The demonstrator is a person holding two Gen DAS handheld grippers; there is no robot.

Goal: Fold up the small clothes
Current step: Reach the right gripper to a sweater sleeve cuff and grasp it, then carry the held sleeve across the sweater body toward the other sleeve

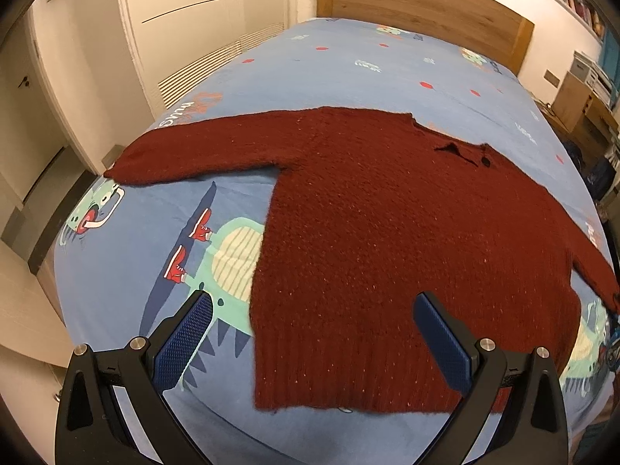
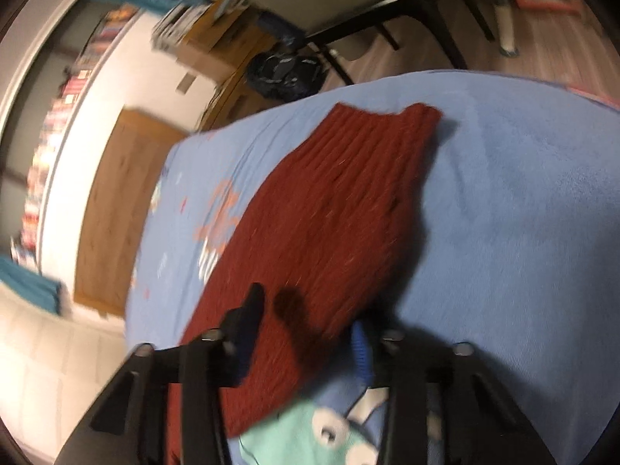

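Observation:
A dark red knitted sweater (image 1: 387,240) lies flat on the blue bed sheet (image 1: 348,66), both sleeves spread out. My left gripper (image 1: 312,302) hovers open over its lower hem corner, with one blue pad (image 1: 186,341) over bare sheet and the other over the knit. In the blurred right wrist view, one sweater sleeve (image 2: 341,201) runs away from the camera to its ribbed cuff (image 2: 387,116). My right gripper (image 2: 306,325) is rolled sideways and closed on the near part of that sleeve, which fills the narrow gap between its fingers.
The sheet carries a cartoon dinosaur print (image 1: 232,255). A wooden headboard (image 1: 422,7) and white cupboard doors (image 1: 205,19) stand beyond the bed. On the right side are a black bag (image 2: 286,73), a desk with chair legs (image 2: 387,11) and bookshelves (image 2: 58,124).

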